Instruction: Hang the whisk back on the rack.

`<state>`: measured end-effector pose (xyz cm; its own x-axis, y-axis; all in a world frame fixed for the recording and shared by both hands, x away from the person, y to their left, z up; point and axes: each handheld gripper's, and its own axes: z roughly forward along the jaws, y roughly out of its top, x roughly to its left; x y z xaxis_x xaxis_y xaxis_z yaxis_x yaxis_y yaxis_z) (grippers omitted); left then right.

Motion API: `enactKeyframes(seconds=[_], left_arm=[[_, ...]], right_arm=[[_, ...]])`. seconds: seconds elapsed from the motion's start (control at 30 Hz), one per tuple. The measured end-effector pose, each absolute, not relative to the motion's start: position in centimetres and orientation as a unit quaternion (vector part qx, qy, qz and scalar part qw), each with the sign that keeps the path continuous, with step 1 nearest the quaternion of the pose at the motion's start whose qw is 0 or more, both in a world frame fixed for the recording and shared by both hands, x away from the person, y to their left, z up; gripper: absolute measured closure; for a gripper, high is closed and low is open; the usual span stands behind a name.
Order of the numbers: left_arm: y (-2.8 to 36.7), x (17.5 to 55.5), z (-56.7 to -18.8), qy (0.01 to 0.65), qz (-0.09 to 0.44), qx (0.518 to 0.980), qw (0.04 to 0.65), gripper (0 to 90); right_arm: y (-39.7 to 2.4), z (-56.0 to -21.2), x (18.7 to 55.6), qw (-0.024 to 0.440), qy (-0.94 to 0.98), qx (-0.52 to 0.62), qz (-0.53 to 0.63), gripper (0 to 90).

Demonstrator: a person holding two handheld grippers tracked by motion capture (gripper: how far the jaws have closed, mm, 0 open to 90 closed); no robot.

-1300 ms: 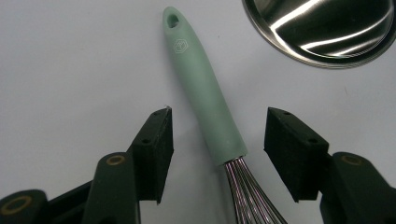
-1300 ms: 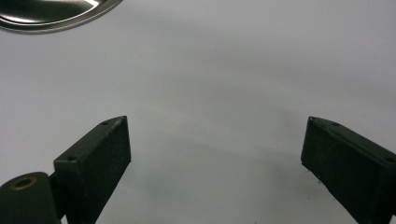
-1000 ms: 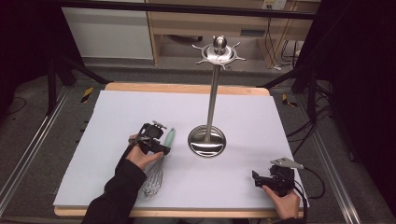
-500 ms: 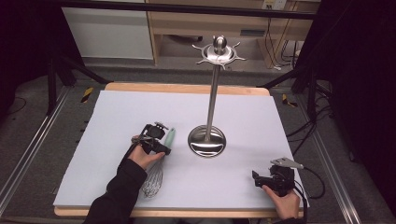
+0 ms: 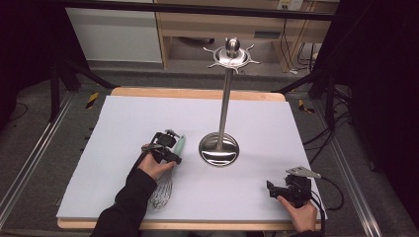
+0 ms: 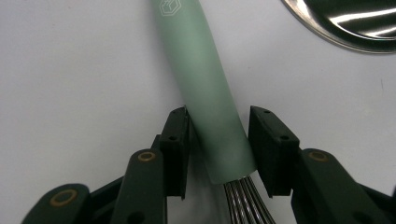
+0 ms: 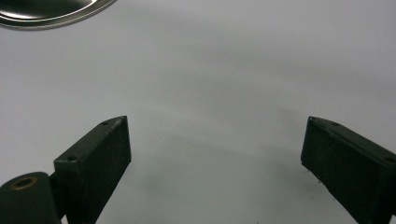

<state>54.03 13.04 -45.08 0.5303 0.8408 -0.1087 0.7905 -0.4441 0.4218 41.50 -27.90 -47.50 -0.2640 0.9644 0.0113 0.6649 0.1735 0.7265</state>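
- Closing in since a second ago, the left gripper (image 6: 218, 140) has been narrowing its jaws around the whisk (image 6: 205, 88); the hand itself has barely shifted.
- Both pads are now sitting just beside the pale green handle, near where the wires begin; the left pad looks to be touching, while a thin gap is showing on the right.
- That whisk is lying flat on the white mat (image 5: 128, 123), left of the steel stand (image 5: 220, 148), wires pointing toward the person.
- Over at the near right corner, the right gripper (image 7: 215, 154) is resting with jaws wide apart, holding nothing.
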Motion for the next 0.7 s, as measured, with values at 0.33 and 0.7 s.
enactKeyframes(seconds=[0.33,0.7], left_arm=[[13.4,54.1,-45.1,0.497,0.053,0.837,0.221,62.3],[13.1,53.1,-44.1,0.490,0.060,0.834,0.246,68.6]], right_arm=[[-27.9,-47.5,41.5,0.238,0.729,0.559,0.317,8.8],[-28.0,-47.4,41.4,0.234,0.727,0.562,0.318,8.9]])
